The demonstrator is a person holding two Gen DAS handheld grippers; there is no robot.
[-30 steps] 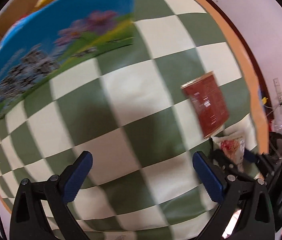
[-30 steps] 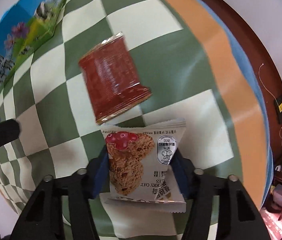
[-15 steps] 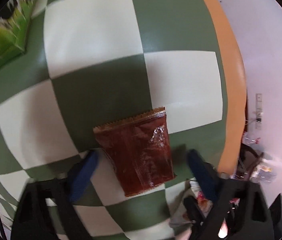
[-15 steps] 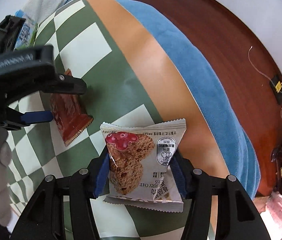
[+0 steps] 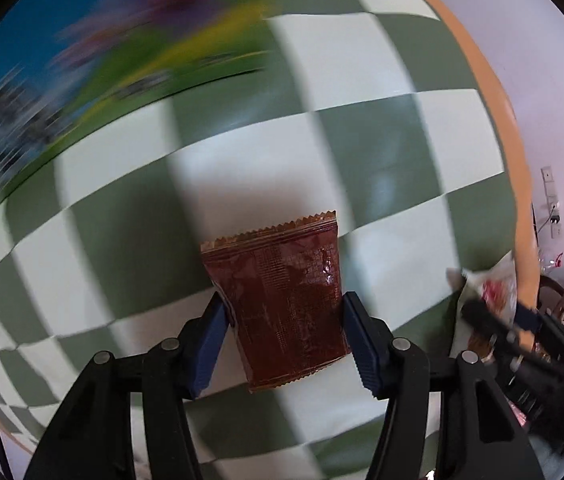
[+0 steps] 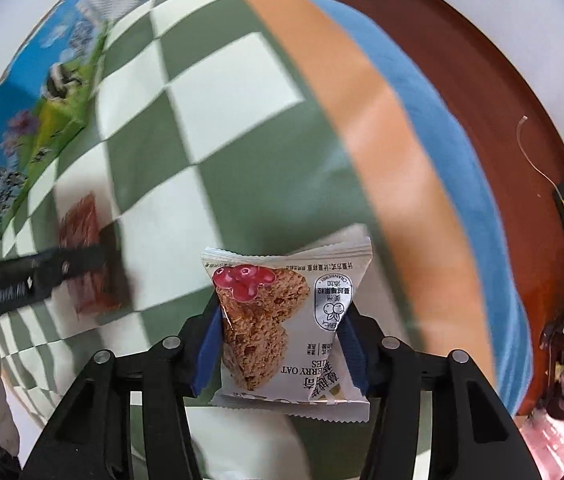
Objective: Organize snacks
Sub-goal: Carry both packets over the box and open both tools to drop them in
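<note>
The left tongs (image 5: 283,338), just closing, grasp a flat dark-red foil sachet (image 5: 282,304) by its side edges (light, limp, probably slippery); the right tongs (image 6: 278,350) clench a crinkly white oat-cookie packet (image 6: 287,324) likewise.

The dark red snack packet (image 5: 282,312) between the left tool's blue pads looks like shiny, crinkly plastic, and the checked cloth (image 5: 381,120) under it looks soft and dull.

Under me lies a green-and-white checked cloth (image 5: 130,264) with an orange border (image 6: 365,120) running toward one o'clock, and a blue sheet (image 6: 437,152) just beside that. Past it I see dark red-brown floor (image 6: 481,60), with a thin white cable (image 6: 537,168) at three o'clock.
</note>
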